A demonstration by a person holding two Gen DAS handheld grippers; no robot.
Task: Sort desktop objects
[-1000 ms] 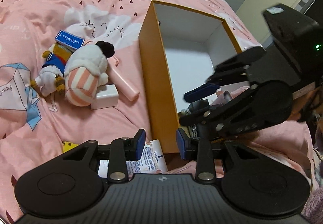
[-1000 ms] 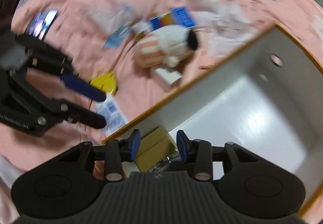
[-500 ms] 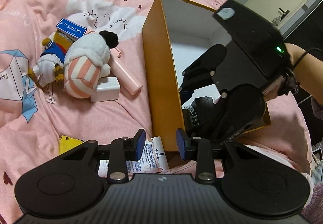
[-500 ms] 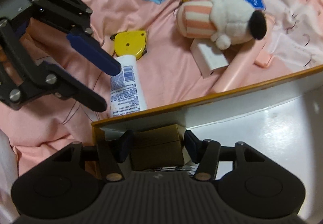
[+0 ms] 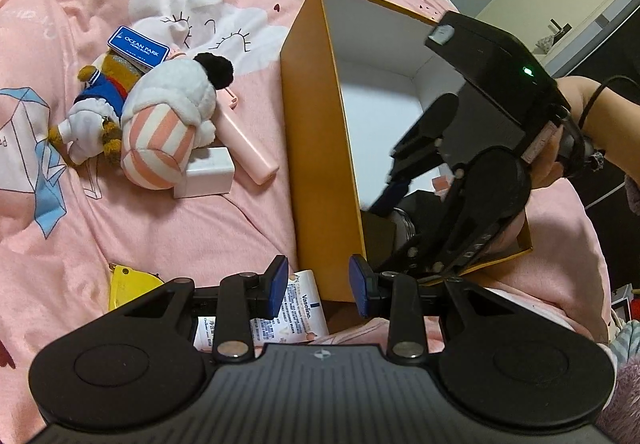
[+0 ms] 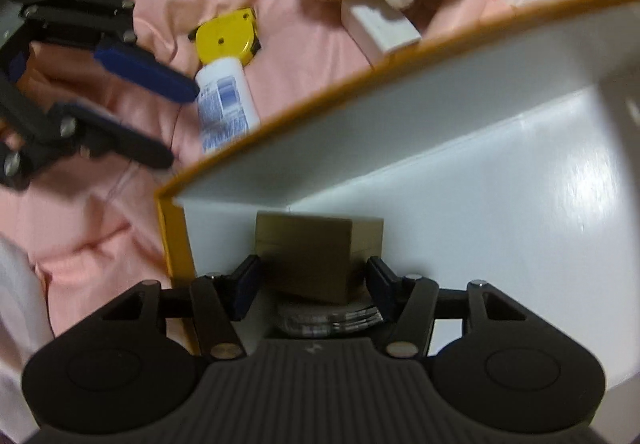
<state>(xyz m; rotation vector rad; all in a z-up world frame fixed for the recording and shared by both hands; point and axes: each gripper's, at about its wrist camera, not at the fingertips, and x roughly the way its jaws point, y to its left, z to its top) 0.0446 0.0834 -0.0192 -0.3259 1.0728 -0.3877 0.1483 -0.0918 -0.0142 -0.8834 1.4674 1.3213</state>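
One pink quilt [image 5: 120, 212] (cloud-printed) under orange box [image 5: 316, 164].

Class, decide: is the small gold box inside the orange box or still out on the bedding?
Inside. The gold box sits on the orange box's white floor, in its corner, between the right claw's fingers.

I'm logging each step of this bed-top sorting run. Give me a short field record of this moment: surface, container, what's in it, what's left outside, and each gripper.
surface: pink bedspread
container: orange box, white inside
in box: gold-brown item in the near corner
right gripper: inside box, jaws apart either side of the gold-brown item
left gripper: empty, over Vaseline tube
left outside: striped plush, white block, yellow tape measure
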